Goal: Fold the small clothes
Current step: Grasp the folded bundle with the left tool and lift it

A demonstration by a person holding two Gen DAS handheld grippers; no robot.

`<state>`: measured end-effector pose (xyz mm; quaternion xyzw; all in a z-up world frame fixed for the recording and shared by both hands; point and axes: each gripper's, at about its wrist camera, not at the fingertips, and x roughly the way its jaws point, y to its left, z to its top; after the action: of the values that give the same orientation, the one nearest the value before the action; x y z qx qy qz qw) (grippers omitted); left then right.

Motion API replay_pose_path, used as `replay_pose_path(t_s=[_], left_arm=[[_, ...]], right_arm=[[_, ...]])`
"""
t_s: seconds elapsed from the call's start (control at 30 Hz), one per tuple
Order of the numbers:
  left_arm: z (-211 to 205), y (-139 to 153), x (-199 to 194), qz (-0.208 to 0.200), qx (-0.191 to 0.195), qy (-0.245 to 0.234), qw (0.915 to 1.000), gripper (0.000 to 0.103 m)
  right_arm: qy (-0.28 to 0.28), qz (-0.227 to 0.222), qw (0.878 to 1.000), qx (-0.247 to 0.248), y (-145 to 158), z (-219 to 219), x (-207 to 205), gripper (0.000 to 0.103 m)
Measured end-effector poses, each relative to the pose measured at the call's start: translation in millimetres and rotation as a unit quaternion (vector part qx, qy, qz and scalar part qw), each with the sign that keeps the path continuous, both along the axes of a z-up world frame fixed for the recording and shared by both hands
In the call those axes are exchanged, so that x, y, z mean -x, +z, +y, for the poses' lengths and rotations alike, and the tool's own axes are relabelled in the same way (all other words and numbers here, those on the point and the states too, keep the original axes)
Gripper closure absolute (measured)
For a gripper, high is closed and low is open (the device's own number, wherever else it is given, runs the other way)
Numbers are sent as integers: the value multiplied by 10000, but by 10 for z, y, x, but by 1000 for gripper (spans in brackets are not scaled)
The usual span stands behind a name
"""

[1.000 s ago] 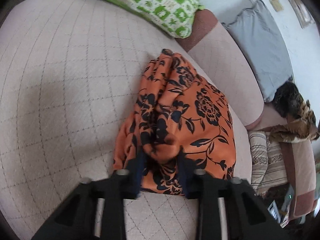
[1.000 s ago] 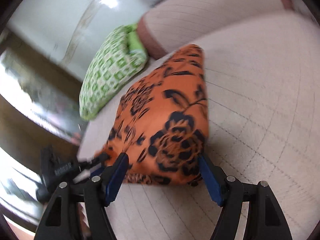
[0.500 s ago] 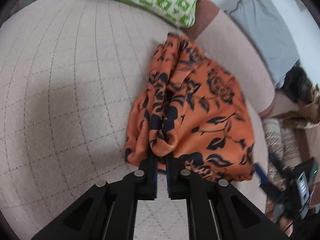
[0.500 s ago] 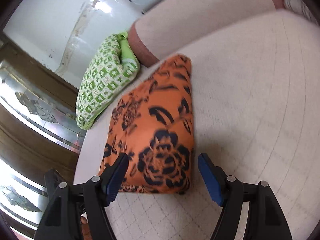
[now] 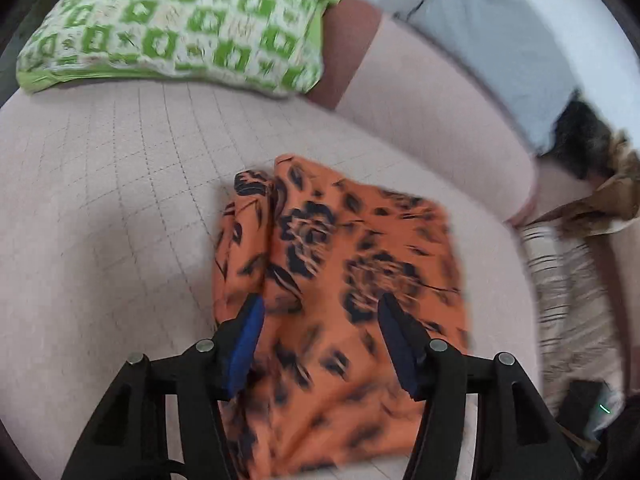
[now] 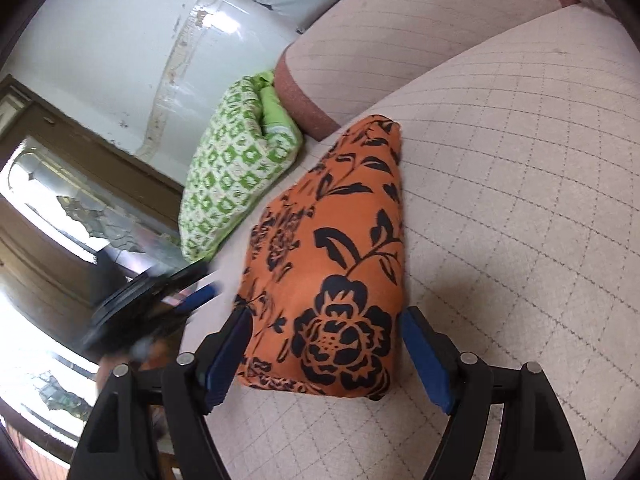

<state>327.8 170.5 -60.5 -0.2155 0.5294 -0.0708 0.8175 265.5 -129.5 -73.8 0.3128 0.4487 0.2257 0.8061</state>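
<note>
An orange cloth with a black flower print (image 5: 340, 280) lies folded on the beige quilted sofa seat (image 5: 120, 200). My left gripper (image 5: 320, 312) is open, its blue-padded fingers spread above the cloth and holding nothing. In the right wrist view the cloth (image 6: 332, 248) lies as a folded bundle on the seat (image 6: 520, 200). My right gripper (image 6: 324, 320) is open, its fingers on either side of the near end of the cloth without closing on it. The left gripper (image 6: 168, 300) shows blurred at the cloth's left.
A green and white patterned pillow (image 5: 180, 28) lies at the back of the seat, also in the right wrist view (image 6: 236, 168). A grey cloth (image 5: 500, 48) hangs over the backrest. Striped fabric (image 5: 568, 288) and dark clutter sit to the right. A wooden door (image 6: 60, 200) stands left.
My left gripper was shut on the cloth's edge half a second ago; it has opened, let go and moved over the cloth. The cloth has dropped flatter. My right gripper stays open.
</note>
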Motion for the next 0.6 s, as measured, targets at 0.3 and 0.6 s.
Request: replay_pose_path(t_s=[0.3, 0.6], left_arm=[[-55, -488, -341, 617, 92, 34, 9980, 73], [-33, -200, 206, -417, -634, 367, 9964, 94]], right_arm=[[89, 0, 9998, -157, -165, -232, 36, 24], [61, -27, 10000, 48, -197, -238, 25, 24]])
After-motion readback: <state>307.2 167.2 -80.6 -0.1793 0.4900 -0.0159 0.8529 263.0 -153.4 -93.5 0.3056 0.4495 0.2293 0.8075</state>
